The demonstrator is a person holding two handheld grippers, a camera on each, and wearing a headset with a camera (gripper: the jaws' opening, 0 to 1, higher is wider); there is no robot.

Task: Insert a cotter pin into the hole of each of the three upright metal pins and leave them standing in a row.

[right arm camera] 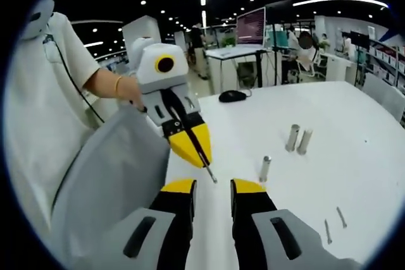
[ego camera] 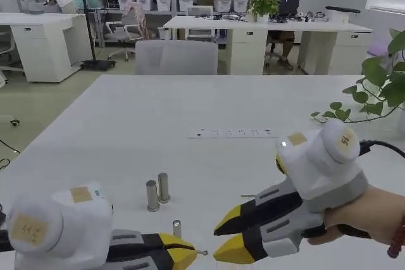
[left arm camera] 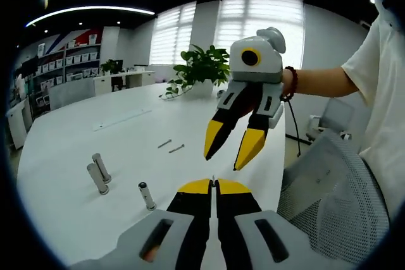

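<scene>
Showed the left gripper [ego camera: 190, 252] low at the near left of the white worktop [ego camera: 158, 118], lying almost level and aimed rightward, jaws pressed together on a thin cotter pin [ego camera: 202, 253]. Carried that pin's long axis straight on from the jaw tips, free end toward the right gripper [ego camera: 216, 243]. Showed the right gripper held from the right by a hand [ego camera: 373, 216] wrapped round its grip, tilted down and leftward, jaws spread with nothing between them, tips near the pin's end. Showed three uprights on the worktop beyond the grippers: left metal pin [ego camera: 152, 195] just beside middle metal pin [ego camera: 164, 188], near metal pin [ego camera: 177, 228] apart from them. Showed, farther off in the left gripper view, a loose cotter pin [left arm camera: 165, 143] lying flat beside a second loose cotter pin [left arm camera: 176, 148].
</scene>
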